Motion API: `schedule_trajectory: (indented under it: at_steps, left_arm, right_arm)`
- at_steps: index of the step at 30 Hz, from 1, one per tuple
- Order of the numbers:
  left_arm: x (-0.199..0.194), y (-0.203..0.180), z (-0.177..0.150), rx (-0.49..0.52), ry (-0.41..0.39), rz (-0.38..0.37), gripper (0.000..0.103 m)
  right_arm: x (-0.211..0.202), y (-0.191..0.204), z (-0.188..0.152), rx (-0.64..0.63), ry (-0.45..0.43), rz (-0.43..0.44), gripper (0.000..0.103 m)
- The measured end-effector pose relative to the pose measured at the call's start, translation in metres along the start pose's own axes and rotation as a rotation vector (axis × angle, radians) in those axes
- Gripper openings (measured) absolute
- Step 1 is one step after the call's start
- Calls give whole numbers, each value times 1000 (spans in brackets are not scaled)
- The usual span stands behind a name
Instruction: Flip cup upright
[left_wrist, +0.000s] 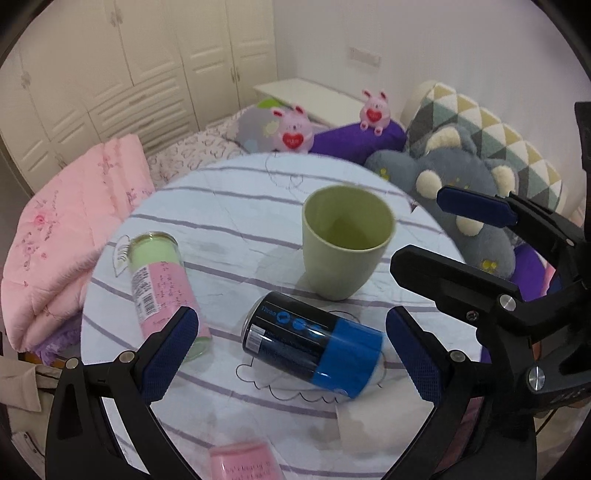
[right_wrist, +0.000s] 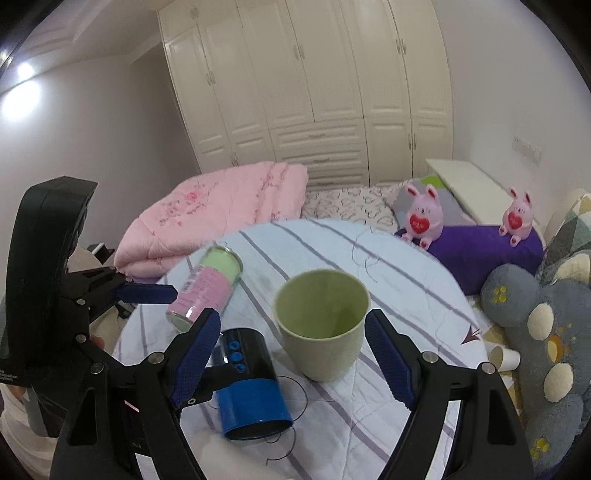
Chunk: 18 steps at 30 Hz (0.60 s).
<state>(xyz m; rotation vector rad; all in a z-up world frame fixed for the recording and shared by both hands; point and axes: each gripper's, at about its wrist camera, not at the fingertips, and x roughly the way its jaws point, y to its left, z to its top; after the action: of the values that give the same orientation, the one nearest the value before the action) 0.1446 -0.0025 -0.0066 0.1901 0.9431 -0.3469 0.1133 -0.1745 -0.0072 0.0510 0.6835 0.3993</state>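
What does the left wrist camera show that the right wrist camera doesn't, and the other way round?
Only the left wrist view shows a pink container at the table's near edge and the triangle-patterned pillow in full.

Only the right wrist view shows the white paper cups lying beside the table and the bright ceiling light.

Both show the green cup standing upright with its mouth up, the pink-and-green can and the black-and-blue can lying on their sides on the striped round table, and both grippers open, holding nothing.
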Motion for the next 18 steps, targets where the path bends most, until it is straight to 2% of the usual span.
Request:
schedule_trajectory:
  at_steps: [12, 18]
  left_arm:
    - [-64, -9, -27, -18, -133, 37, 103]
    - [-92, -11, -48, -53, -188, 111, 103]
  right_arm:
    - [-54, 40, -3, -36, -59, -21, 82]
    - [-82, 53, -15, -12, -87, -38, 82]
